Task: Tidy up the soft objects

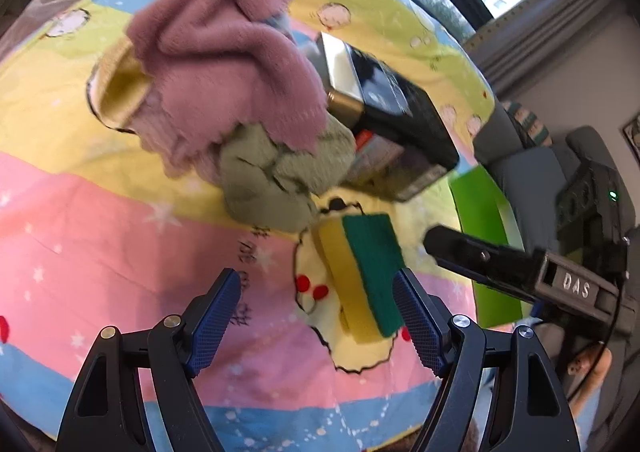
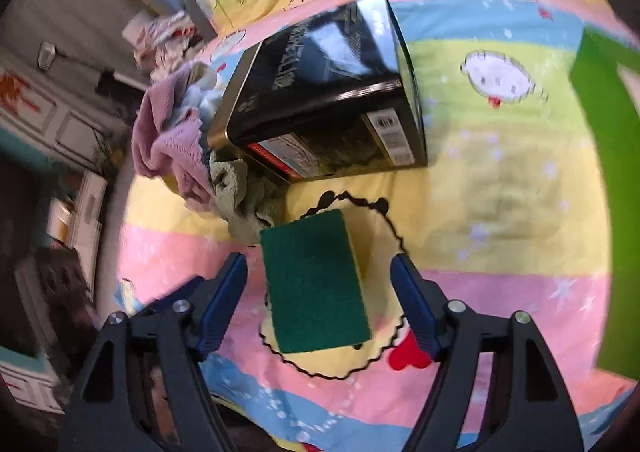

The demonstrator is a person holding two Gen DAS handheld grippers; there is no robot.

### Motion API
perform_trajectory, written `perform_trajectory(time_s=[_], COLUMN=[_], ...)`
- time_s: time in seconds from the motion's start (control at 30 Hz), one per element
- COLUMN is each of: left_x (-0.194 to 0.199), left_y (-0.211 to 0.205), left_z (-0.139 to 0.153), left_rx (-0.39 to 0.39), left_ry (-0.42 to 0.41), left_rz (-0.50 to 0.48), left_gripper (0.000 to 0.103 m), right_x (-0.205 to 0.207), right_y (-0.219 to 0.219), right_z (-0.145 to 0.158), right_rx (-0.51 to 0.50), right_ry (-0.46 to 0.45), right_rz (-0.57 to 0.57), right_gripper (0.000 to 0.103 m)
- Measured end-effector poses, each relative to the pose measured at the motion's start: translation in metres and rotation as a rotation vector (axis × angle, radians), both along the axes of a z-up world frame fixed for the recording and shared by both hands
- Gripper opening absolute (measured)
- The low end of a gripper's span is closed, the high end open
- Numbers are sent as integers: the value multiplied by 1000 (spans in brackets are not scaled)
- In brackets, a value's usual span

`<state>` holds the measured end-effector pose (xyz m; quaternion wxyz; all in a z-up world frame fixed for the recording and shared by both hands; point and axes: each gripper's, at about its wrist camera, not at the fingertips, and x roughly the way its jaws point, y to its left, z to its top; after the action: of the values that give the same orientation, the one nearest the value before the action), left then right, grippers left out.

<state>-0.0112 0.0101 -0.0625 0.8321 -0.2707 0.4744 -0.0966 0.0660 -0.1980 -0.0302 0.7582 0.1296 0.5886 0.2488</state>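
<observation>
The sponge (image 2: 316, 282), green face up, is laid on the bedspread (image 2: 500, 188) just in front of the black box (image 2: 320, 100), its long axis running straight ahead between the spread jaws of the right claw (image 2: 320, 272), which is tipped steeply down over it and touches nothing. The left claw (image 1: 318, 284), also held apart and empty, is angled down beside the sponge, which lies against its right-hand finger; the right claw is judged the better placed. Pink and green cloths (image 1: 224, 64) are heaped left of the box.

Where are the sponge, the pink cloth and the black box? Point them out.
sponge (image 2: 316, 284), right wrist view, green scouring face.
pink cloth (image 1: 224, 64), left wrist view, middle fold.
black box (image 2: 328, 72), right wrist view, glossy top.
</observation>
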Motion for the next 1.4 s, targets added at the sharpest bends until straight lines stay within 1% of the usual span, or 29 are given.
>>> perform_trajectory(time_s=[0.13,0.2,0.3,0.4,0.47,0.5,0.53,0.57,0.6,0.77,0.87,1.03,1.17,1.27,1.4], left_x=[2,4,5,5,6,6,6,6,5,3,0,-13,-23,-27,-25], left_y=[-16,-24,-34,-40,-45,-47,-50,-52,-54,-60,-61,-62,-64,-62,-74], left_z=[-3,-7,-10,-14,-16,-17,-18,-19,-18,-10,2,31,50,66,91], left_rx=[-17,-1,32,26,27,30,41,50,53,85,88,112,110,95,112], left_ry=[3,14,16,9,1,1,0,-8,-21,-65,-113,-234,-319,-376,-456], left_rz=[-65,-88,-104,-129,-142,-146,-144,-144,-148,-155,-151,-144,-154,-158,-173], left_gripper=[79,79,79,79,70,61,55,54,49,44,44,44,44,44,44], right_x=[-8,-10,-14,-14,-15,-16,-17,-18,-18,-24,-31,-41,-50,-54,-57], right_y=[-1,-2,-6,-10,-9,-7,-7,-5,-5,-11,-12,-19,-22,-27,-35], right_z=[-15,-21,-30,-39,-41,-41,-41,-40,-40,-38,-24,8,36,52,80], right_rx=[94,129,146,147,153,162,162,144,133,151,158,201,195,200,201], right_ry=[40,51,62,86,86,85,82,69,62,42,-12,-110,-205,-256,-335], right_rz=[-30,-45,-67,-81,-68,-57,-52,-46,-48,-73,-73,-75,-82,-88,-101], right_gripper=[74,74,75,75,69,67,62,57,53,49,48,48,48,48,48])
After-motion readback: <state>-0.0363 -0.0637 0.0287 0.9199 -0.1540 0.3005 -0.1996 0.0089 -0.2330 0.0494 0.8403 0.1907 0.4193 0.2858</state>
